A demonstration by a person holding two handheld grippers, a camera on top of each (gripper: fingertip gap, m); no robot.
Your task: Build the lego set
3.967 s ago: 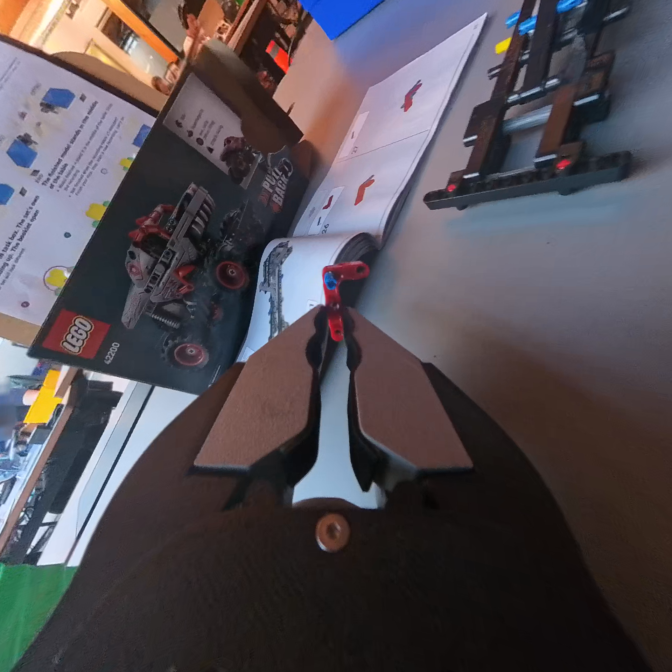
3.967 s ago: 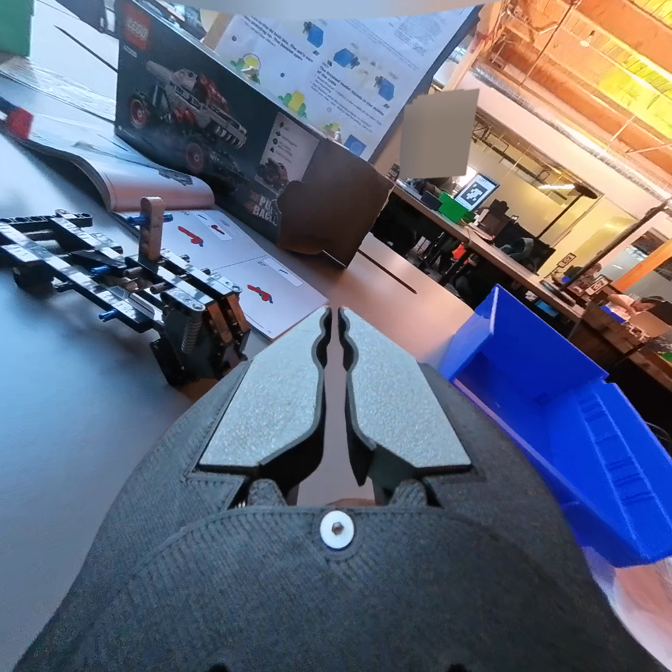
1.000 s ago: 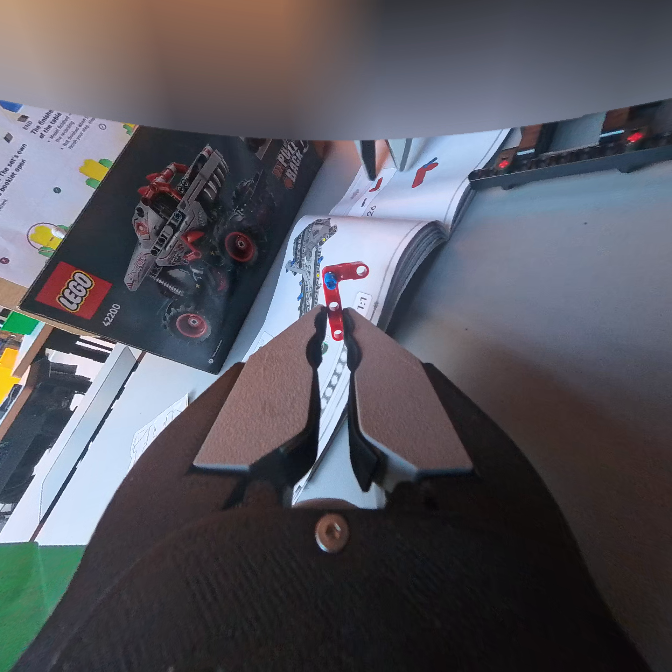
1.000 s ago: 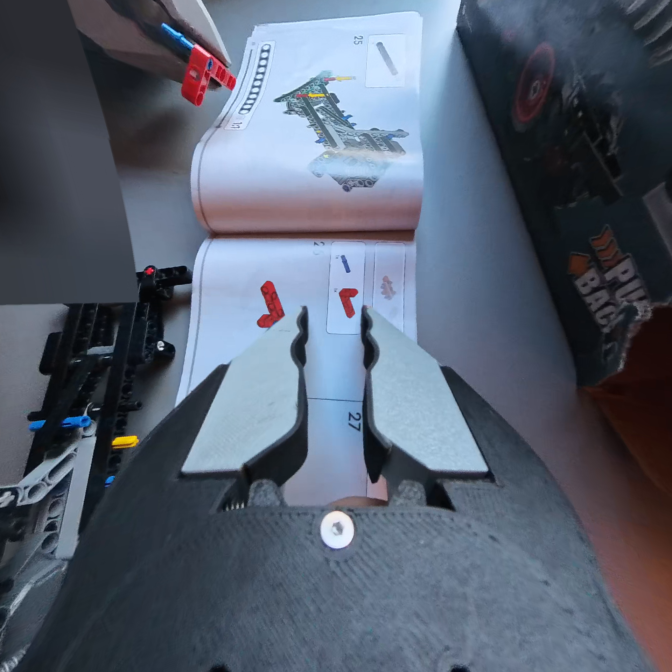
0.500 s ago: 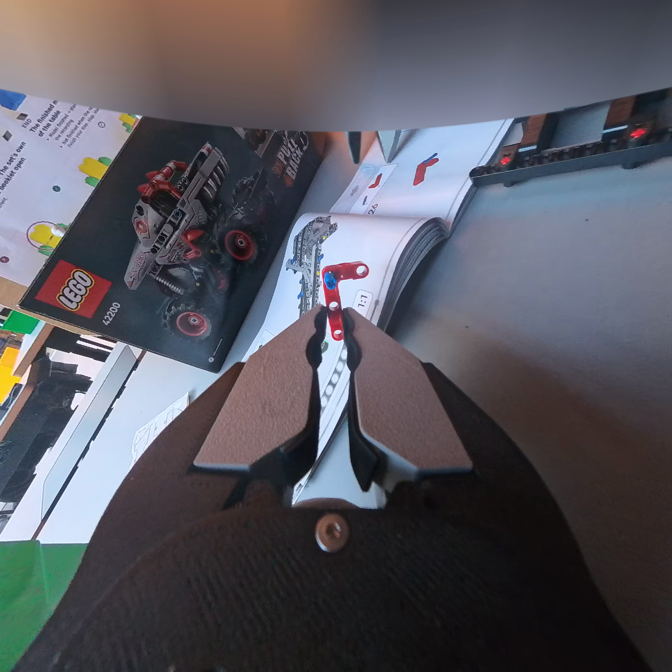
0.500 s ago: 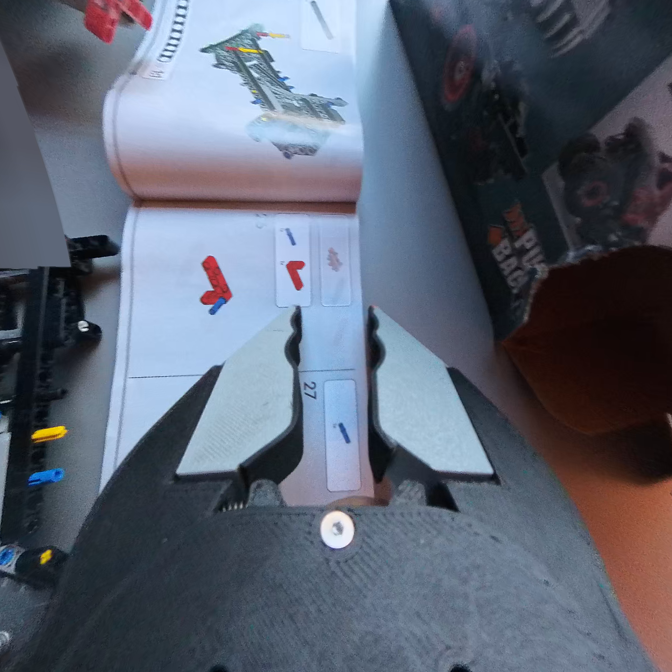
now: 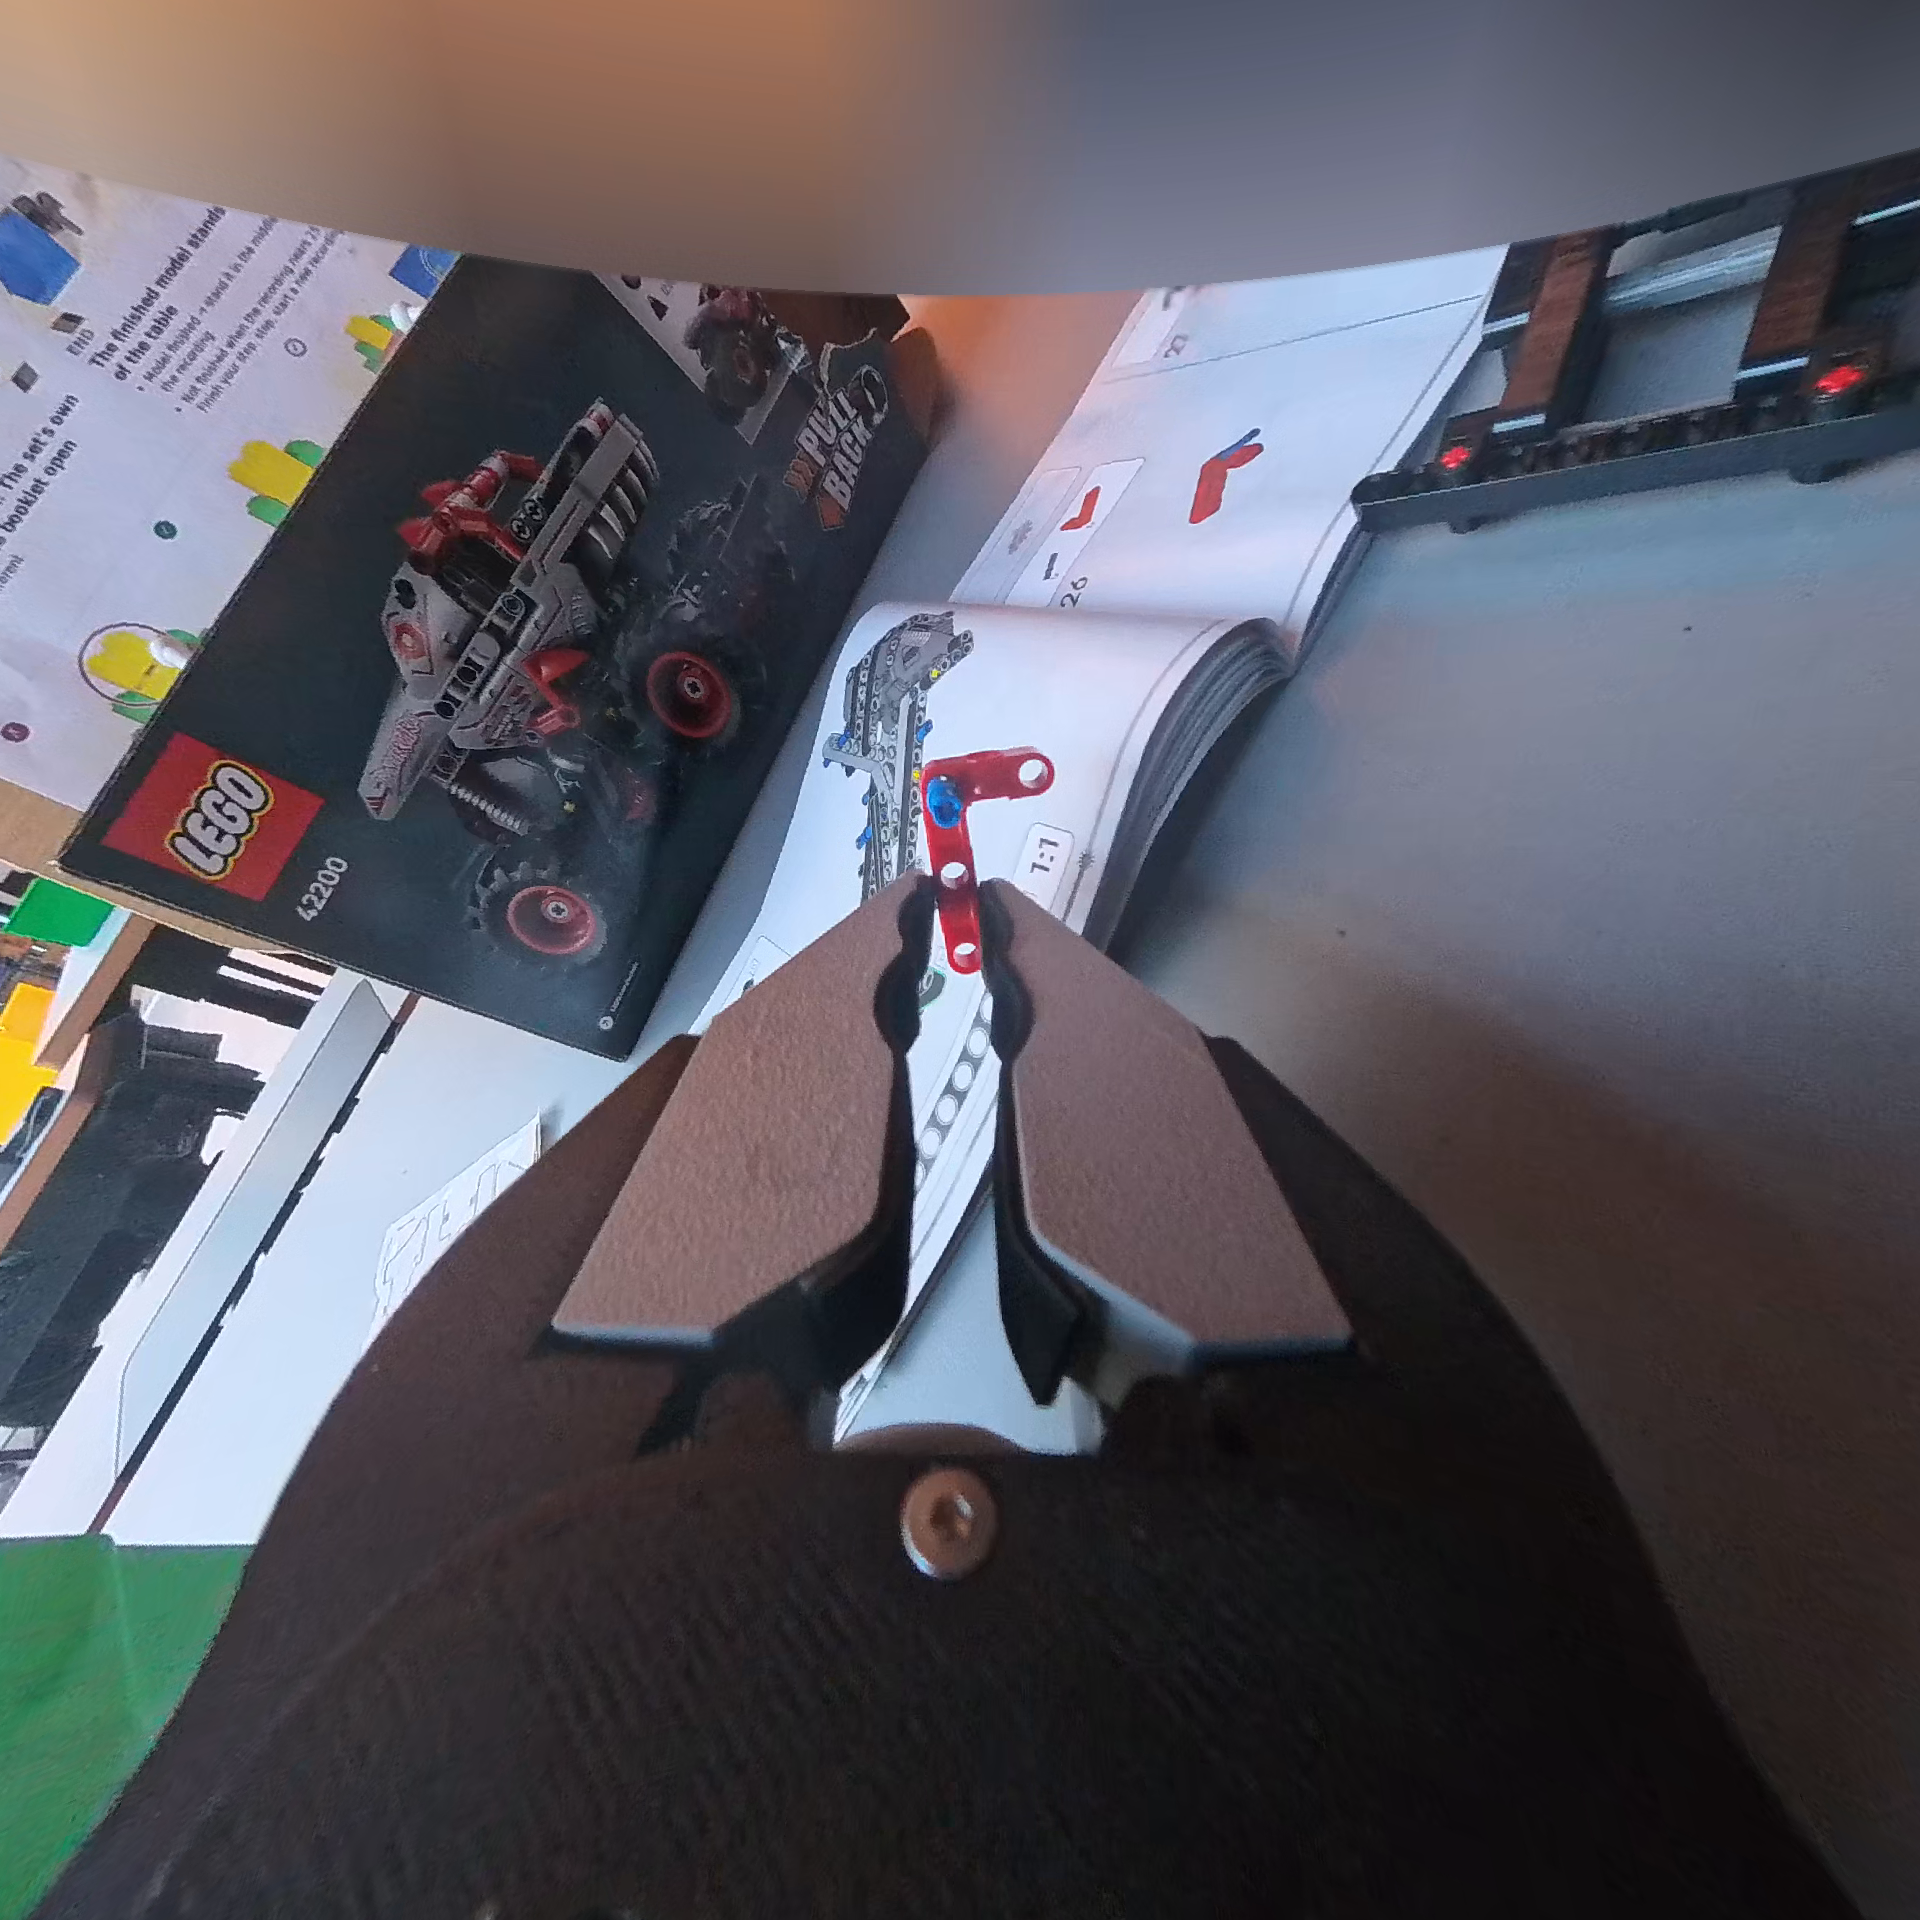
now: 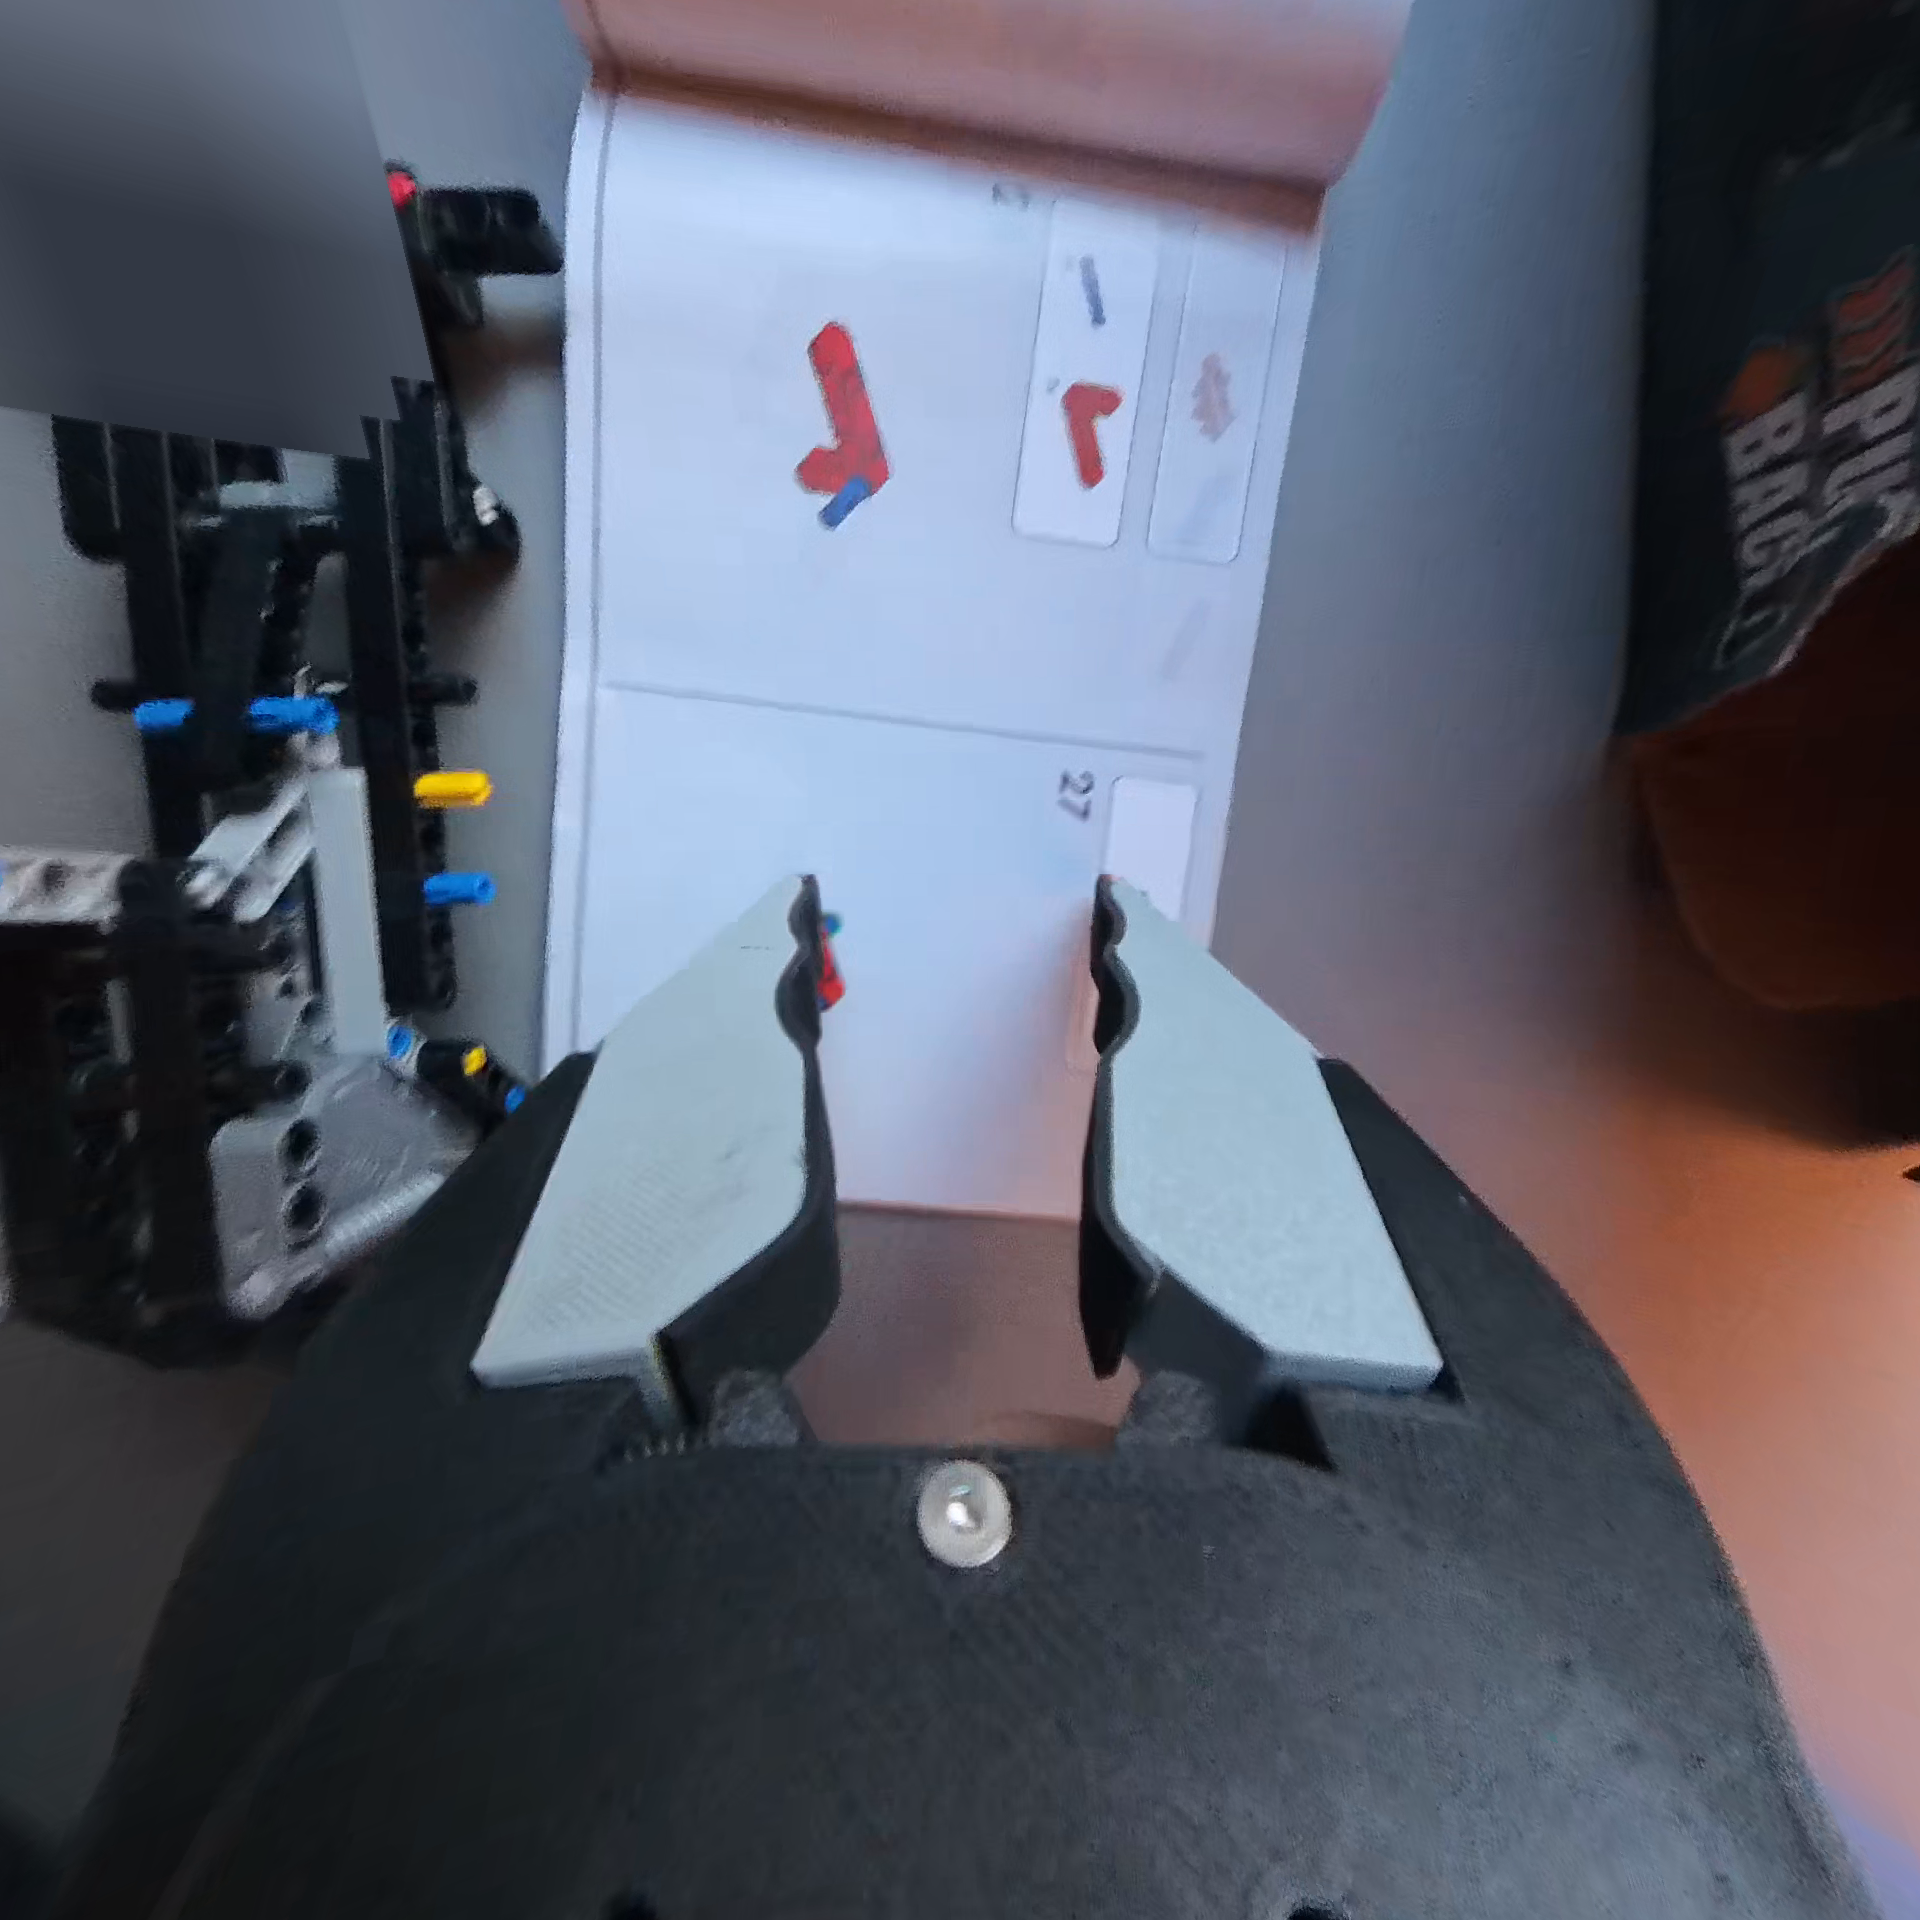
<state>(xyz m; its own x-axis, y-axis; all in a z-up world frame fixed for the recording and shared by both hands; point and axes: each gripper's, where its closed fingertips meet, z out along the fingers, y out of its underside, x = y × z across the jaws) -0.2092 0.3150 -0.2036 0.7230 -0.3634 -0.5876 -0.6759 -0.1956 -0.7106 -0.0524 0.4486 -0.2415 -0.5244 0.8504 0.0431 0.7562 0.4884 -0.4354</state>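
My left gripper (image 7: 958, 896) is shut on a red L-shaped lego beam (image 7: 964, 821) with a blue pin in its corner, held above the open instruction booklet (image 7: 1049, 707). My right gripper (image 8: 951, 904) is open and empty, low over the booklet's near page (image 8: 914, 623). The black and grey lego chassis (image 8: 270, 831), with blue and yellow pins, lies left of the booklet in the right wrist view. It also shows at the top right of the left wrist view (image 7: 1662, 436).
The black lego set box (image 7: 499, 644) lies beside the booklet, with a printed sheet (image 7: 125, 416) behind it. In the right wrist view the box's torn end (image 8: 1787, 416) is at the right. A green patch (image 7: 62, 1662) fills the left view's lower left corner. Tip to tip, the grippers are about 20 centimetres apart.
My right gripper has drawn back along the booklet toward its near page, and its jaws have opened wider. My left gripper still holds the red beam over the booklet, almost unmoved.
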